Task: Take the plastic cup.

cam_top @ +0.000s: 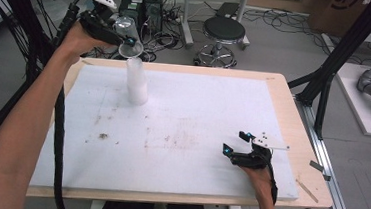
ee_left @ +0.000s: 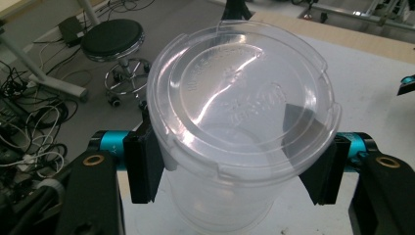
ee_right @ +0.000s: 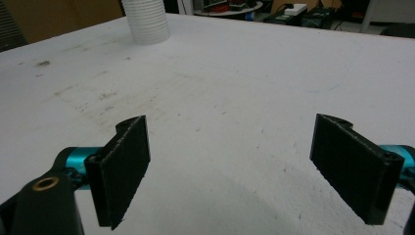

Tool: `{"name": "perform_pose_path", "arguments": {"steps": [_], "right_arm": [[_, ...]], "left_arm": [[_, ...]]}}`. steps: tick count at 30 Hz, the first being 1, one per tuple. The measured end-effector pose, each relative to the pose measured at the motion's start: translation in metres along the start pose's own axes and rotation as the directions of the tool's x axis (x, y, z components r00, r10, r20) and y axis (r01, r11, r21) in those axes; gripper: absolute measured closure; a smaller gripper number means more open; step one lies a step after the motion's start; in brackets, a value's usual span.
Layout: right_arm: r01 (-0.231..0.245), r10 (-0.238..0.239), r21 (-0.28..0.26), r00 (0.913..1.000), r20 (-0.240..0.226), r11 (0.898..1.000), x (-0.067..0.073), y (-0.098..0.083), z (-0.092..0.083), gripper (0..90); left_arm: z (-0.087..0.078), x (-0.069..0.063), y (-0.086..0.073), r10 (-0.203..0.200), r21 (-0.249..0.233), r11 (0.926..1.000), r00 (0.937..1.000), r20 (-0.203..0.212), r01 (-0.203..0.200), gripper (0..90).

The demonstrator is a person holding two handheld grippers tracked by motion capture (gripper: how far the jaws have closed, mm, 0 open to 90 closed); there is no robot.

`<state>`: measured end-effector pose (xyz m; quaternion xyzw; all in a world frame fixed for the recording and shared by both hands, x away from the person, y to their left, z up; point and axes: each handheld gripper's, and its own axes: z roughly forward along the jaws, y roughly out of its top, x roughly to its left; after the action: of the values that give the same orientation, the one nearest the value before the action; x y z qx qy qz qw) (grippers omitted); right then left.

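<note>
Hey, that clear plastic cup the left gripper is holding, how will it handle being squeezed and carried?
The clear plastic cup looks thin-walled, so it probably flexes under the left gripper. It seems empty, likely very light. Its glossy surface may slip.

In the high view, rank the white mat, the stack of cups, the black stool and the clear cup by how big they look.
1. White mat, largest by far.
2. Black stool.
3. Stack of cups.
4. Clear cup, held in the left tool.
The stool stands farther back, so its true size against the cups is unsure.
</note>
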<state>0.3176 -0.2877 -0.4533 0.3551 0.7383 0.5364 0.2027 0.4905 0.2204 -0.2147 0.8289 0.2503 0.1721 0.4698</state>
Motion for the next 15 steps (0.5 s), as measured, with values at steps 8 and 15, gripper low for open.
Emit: {"name": "perform_pose_path", "arguments": {"steps": [8,15], "right_arm": [[0.002,-0.002,0.001,1.0,0.003,1.0,0.0,0.0,0.0,14.7],[-0.003,0.003,0.001,1.0,0.001,1.0,0.0,0.0,0.0,14.7]], "left_arm": [[-0.012,-0.029,-0.013,0.023,-0.091,0.9957,0.9979,0.06,-0.017,36.0],[-0.012,-0.083,-0.044,0.069,-0.193,0.9805,0.9855,0.155,-0.039,36.6]]}}
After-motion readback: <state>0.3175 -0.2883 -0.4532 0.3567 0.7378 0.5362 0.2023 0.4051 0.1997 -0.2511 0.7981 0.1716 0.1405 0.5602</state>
